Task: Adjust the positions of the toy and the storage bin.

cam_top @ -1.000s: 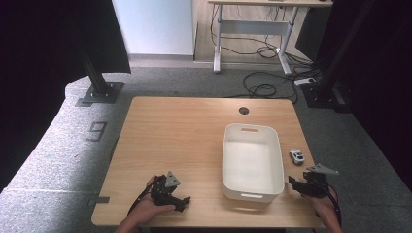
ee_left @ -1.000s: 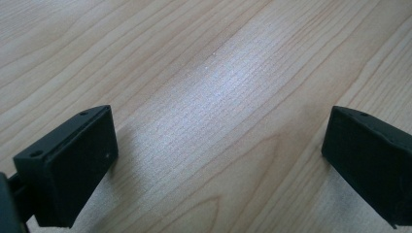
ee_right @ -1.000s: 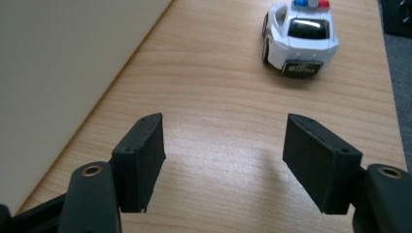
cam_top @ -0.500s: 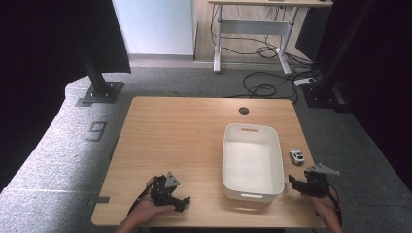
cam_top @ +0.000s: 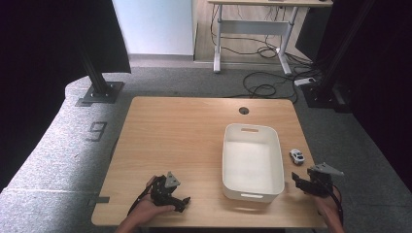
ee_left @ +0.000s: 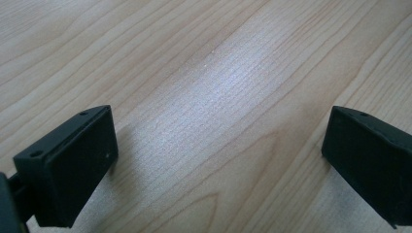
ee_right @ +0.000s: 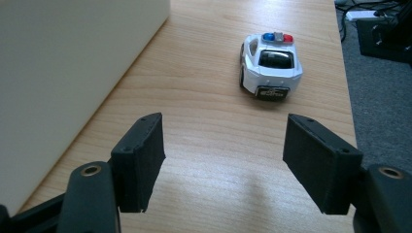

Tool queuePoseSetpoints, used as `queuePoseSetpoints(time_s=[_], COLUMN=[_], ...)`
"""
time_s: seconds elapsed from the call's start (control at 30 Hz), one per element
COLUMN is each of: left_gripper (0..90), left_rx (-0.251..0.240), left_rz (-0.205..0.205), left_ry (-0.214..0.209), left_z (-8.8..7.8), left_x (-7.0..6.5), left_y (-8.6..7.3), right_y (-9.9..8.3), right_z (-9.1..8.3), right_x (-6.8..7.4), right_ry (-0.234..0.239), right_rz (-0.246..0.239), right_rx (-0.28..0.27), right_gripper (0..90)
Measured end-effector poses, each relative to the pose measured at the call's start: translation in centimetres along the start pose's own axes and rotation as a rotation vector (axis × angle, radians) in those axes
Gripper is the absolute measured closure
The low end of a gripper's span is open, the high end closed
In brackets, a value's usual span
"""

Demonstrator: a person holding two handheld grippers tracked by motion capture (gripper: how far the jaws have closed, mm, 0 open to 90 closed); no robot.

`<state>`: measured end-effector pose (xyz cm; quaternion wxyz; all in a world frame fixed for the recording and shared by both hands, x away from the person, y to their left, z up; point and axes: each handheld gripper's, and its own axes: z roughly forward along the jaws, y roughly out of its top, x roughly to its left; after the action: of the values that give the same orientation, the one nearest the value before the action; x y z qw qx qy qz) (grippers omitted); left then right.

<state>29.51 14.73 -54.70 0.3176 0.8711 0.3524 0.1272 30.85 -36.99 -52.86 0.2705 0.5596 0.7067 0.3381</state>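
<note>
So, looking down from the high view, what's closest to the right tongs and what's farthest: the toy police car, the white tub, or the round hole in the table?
From the right tongs:
1. Toy police car, just ahead of them, near the table's right edge.
2. White tub, across to their left; its near corner comes almost as close as the car, so these two are nearly a tie.
3. Round hole, far off by the table's back edge.

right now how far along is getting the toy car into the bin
Nothing looks done: the white bin is empty and the toy police car sits on the table beside it. In hand: the right gripper, jaws open, faces the car, short of it. The left gripper is open over bare wood. Grasping and placing remain.
</note>
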Motion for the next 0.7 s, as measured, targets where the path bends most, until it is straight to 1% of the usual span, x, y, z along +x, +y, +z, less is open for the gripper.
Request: queuePoseSetpoints(time_s=[0.1,0.33,0.43,0.47,0.57,0.7], left_gripper=[0.0,0.0,0.0,0.0,0.0,0.0], left_rx=[0.000,-0.001,-0.002,-0.002,-0.002,-0.002], left_rz=[0.000,0.001,0.001,0.001,0.001,0.001], left_ry=[0.000,-0.001,-0.001,-0.001,-0.001,-0.001], left_z=[0.00,-0.02,-0.02,-0.02,-0.03,-0.03], left_x=[0.00,-0.01,-0.01,-0.01,-0.01,-0.02], left_y=[-0.01,-0.04,-0.05,-0.05,-0.05,-0.06], right_y=[0.11,0.24,0.33,0.51,0.76,1.00], right_z=[0.25,0.25,0.08,-0.15,-0.39,-0.65], right_x=[0.25,0.38,0.40,0.49,0.67,1.03], right_ry=[0.013,0.023,0.023,0.025,0.034,0.040], right_rz=[0.006,0.015,0.009,0.002,0.003,-0.007], right_rx=[0.014,0.016,0.004,-0.011,-0.030,-0.045], right_gripper=[31.1,31.0,31.0,31.0,31.0,31.0])
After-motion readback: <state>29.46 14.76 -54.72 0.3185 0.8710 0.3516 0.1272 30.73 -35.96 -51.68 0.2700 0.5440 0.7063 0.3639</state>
